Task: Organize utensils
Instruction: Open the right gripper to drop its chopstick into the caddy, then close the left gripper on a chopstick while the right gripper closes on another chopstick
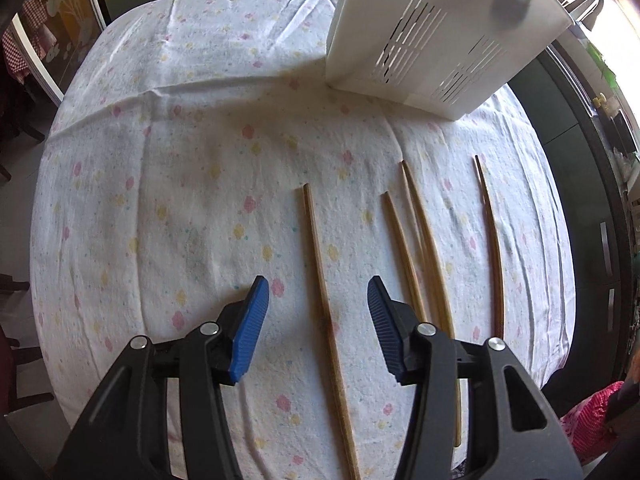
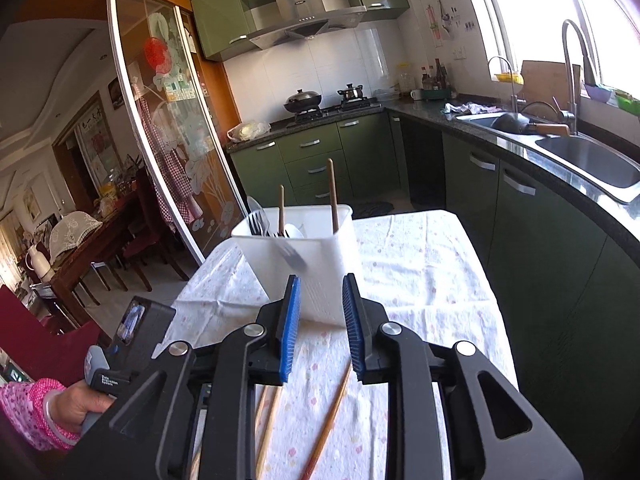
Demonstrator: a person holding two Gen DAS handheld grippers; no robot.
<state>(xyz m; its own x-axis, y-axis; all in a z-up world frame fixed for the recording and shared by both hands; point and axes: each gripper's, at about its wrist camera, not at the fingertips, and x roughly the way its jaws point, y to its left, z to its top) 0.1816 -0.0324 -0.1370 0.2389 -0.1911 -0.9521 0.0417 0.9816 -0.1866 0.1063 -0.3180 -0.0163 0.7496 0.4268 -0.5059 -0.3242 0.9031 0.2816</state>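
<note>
Table (image 1: 168, 128) under both jaws, cloth-covered. Bin (image 1: 432, 40) ahead of left jaws, upright, ready for utensils. Left gripper (image 1: 318, 300) spread, empty, straddling lone chopstick (image 1: 320, 276), likely lining up pick. Right gripper (image 2: 320, 308) parted, empty, facing bin.

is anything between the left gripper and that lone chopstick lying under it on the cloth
Nothing visible. The left gripper is open, one finger on each side of the lone chopstick, which lies flat on the tablecloth. The other chopsticks lie apart to the right, and the white utensil holder stands farther back.
</note>
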